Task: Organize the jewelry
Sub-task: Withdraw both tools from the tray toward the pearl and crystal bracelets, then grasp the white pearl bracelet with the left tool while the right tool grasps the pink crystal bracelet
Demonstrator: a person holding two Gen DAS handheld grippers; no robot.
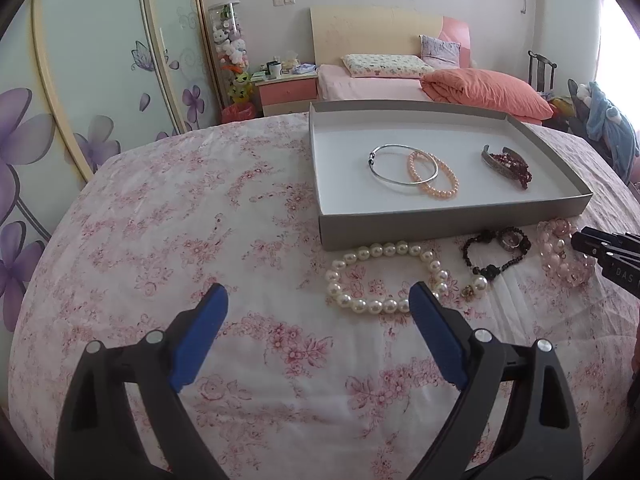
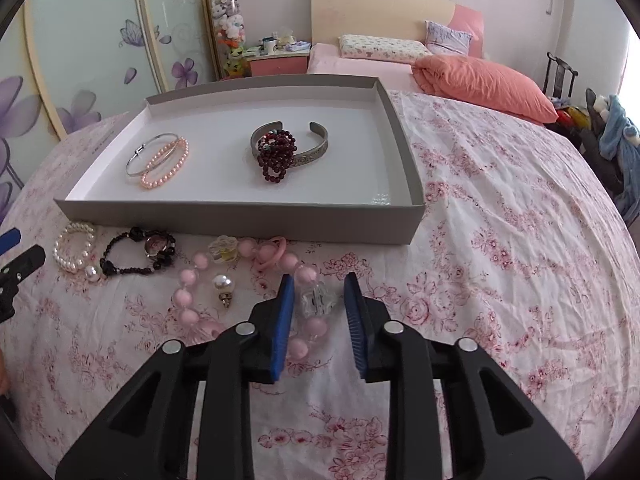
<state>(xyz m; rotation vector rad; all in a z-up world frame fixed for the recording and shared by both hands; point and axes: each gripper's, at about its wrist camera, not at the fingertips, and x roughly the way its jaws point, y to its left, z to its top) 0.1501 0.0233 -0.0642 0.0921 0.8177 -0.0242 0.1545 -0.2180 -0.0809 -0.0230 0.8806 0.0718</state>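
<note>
I hold the right hand-held gripper (image 2: 316,292) low over the pink bead bracelet (image 2: 248,280) on the bench, just in front of the grey tray (image 2: 240,220). Its jaws are narrowed, straddling a clear crystal bead (image 2: 318,300) without visibly pressing it. I judge the best grip is on that bead, squarely between the pads, so the strand lifts without slipping. The left hand-held gripper (image 1: 318,300) stands spread wide beside the white pearl bracelet (image 1: 384,276), holding nothing. Lift straight before crossing the tray wall.
</note>
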